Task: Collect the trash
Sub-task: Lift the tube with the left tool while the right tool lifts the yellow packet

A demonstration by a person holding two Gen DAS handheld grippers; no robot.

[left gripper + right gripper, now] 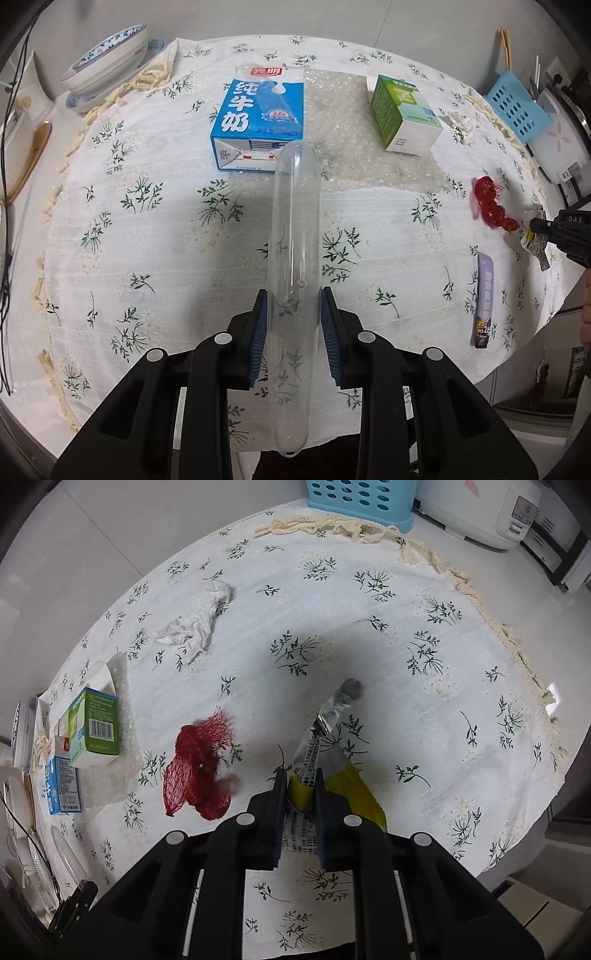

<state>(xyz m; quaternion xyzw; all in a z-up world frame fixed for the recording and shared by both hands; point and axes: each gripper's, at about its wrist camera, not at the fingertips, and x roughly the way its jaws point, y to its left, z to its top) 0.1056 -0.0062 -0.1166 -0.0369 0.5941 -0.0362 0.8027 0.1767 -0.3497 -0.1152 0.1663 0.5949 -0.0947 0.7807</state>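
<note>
My left gripper [293,295] is shut on a long clear plastic tube [295,229], with its blue pads pressing both sides. Beyond it a blue milk carton [258,122] and a green box [402,110] lie on bubble wrap [343,155]. A purple sachet [484,302] lies to the right. My right gripper [301,775] is shut on a yellow and silver wrapper [332,738], which hangs above the floral cloth. A red mesh net [199,771] lies just left of it, and a crumpled tissue [195,624] lies farther back. The right gripper [535,225] also shows at the left wrist view's right edge.
A blue perforated basket [362,502] and a white rice cooker [498,513] stand behind the cloth's fringed edge. Stacked bowls [107,62] sit at the back left, with a wooden spoon [33,158] beside them. The round table's edge [517,842] curves close on the right.
</note>
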